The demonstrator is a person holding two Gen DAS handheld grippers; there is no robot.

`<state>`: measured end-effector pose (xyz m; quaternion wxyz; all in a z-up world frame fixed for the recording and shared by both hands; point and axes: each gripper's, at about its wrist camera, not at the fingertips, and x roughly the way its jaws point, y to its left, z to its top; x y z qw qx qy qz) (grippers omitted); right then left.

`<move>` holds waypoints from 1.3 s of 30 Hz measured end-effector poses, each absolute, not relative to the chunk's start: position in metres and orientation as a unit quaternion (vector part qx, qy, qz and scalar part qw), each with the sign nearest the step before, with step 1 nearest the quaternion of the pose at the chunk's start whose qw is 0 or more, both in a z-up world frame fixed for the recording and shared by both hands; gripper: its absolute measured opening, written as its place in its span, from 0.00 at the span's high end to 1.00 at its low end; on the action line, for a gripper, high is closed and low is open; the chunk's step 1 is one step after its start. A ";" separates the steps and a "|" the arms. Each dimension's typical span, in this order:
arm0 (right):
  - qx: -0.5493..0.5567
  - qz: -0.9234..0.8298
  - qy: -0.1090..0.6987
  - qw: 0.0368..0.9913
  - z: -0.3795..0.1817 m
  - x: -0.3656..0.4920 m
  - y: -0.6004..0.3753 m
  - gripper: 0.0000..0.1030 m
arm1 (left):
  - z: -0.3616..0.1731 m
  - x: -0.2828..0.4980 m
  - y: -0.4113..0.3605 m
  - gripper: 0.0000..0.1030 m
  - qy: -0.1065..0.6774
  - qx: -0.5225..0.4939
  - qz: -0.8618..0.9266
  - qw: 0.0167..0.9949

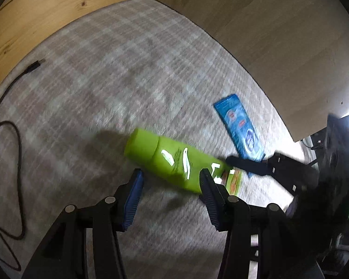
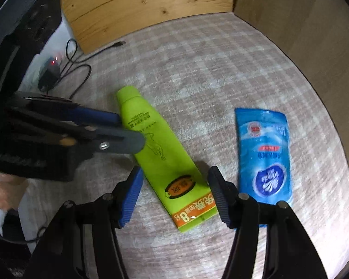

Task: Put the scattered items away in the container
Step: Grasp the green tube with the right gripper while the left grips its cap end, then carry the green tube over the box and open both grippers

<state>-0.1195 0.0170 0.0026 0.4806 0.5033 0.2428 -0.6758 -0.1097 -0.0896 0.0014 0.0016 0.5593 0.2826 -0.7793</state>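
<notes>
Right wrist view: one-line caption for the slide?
Open right gripper straddles the green tube on the plaid blanket, the left gripper at its cap end, a blue packet alongside.

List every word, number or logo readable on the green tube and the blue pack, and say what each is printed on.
"8": large white numeral, upside down in the right wrist view, on the orange band at the crimped end of the green tube.
Chinese characters on that band and in the oval badge above it: too blurred to read.
Small print near the tube's cap: too small.
Blue pack: white script logo in a dark blue oval, and a red label: both unreadable.
</notes>
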 end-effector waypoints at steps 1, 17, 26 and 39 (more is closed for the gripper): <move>0.504 -0.678 0.233 0.482 0.003 -0.116 0.020 0.44 | 0.001 -0.112 -0.088 0.54 0.282 0.556 -0.782 -0.001; 0.522 -0.713 0.111 0.455 0.001 -0.101 0.039 0.60 | -0.002 -0.126 -0.067 0.78 0.278 0.555 -0.784 -0.025; 0.506 -0.739 0.089 0.436 0.027 -0.087 0.055 0.60 | 0.029 -0.118 -0.045 0.80 0.269 0.538 -0.797 -0.056; 0.461 -0.828 0.042 0.315 0.102 -0.046 0.180 0.60 | 0.102 -0.112 0.096 0.80 0.165 0.514 -0.818 -0.201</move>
